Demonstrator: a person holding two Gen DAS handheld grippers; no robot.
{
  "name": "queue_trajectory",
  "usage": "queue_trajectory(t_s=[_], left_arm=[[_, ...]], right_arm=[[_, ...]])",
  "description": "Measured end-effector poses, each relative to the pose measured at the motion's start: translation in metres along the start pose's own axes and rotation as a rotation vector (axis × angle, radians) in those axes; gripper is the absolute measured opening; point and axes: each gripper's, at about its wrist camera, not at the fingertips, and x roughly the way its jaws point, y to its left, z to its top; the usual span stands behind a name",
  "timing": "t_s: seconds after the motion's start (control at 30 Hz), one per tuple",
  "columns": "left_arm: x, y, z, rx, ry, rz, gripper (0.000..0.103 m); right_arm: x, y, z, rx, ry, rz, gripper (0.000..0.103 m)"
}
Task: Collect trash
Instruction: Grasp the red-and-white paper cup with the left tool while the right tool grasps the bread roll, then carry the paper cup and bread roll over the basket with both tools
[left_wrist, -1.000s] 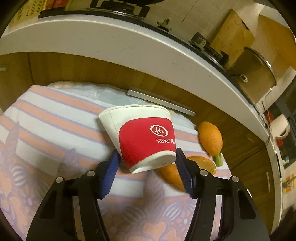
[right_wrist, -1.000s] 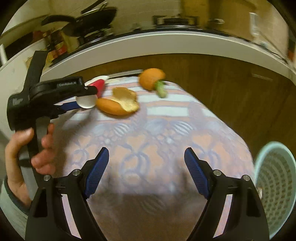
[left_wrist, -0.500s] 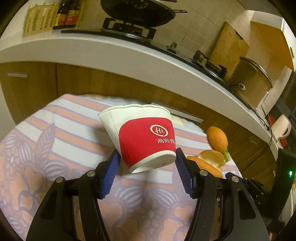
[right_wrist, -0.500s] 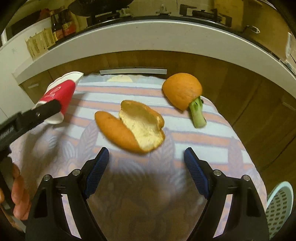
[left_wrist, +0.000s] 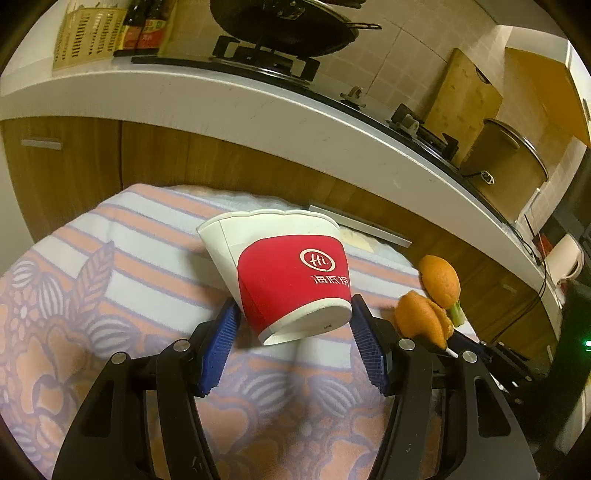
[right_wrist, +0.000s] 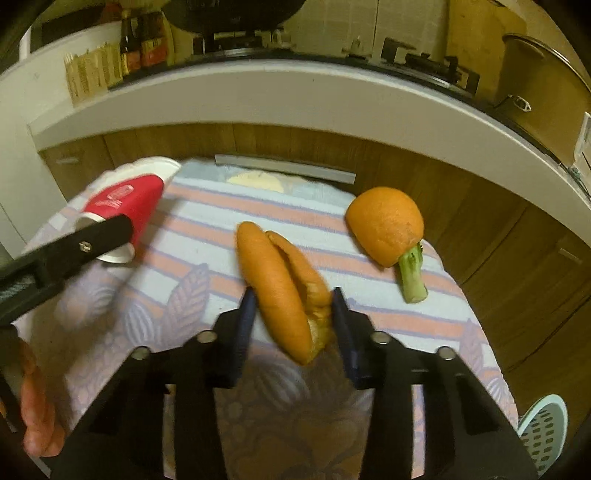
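Left tongs (left_wrist: 291, 338): we hold the paper cup (left_wrist: 284, 273) clamped at its base, tilted, rim pointing away. Right tongs (right_wrist: 291, 325): narrowed around the orange peel (right_wrist: 284, 288) on the bench (right_wrist: 192, 236), its long axis running away from us; we should squeeze gently. Beyond: peel half (right_wrist: 386, 223), stalk (right_wrist: 412, 273), basket (right_wrist: 543, 435).

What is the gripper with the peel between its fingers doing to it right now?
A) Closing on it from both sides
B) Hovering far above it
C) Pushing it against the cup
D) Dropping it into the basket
A: in the right wrist view the right gripper has its blue pads on either side of the folded peel, which is pinched between them above the cloth.
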Motion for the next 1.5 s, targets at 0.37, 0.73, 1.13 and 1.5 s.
queue_trajectory(t_s=[0.37,0.73,1.13,1.5], left_arm=[[-0.010,-0.023,-0.007,0.130,-0.075,0.073,0.058],[-0.057,-0.069,-0.030,0.228,-0.056,-0.037,0.058],[-0.103,-0.171,-0.068,0.361,-0.039,-0.269,0.059],[-0.079,-0.263,-0.121,0.499,0.084,-0.403,0.059]], right_arm=[[-0.066,0.002,-0.051,0.024,-0.054,-0.004,0.028],[-0.143,-0.023,-0.086,0.093,-0.124,-0.061,0.028],[-0.223,-0.083,-0.120,0.221,-0.219,-0.163,0.028],[-0.253,-0.180,-0.181,0.437,-0.180,-0.342,0.028]])
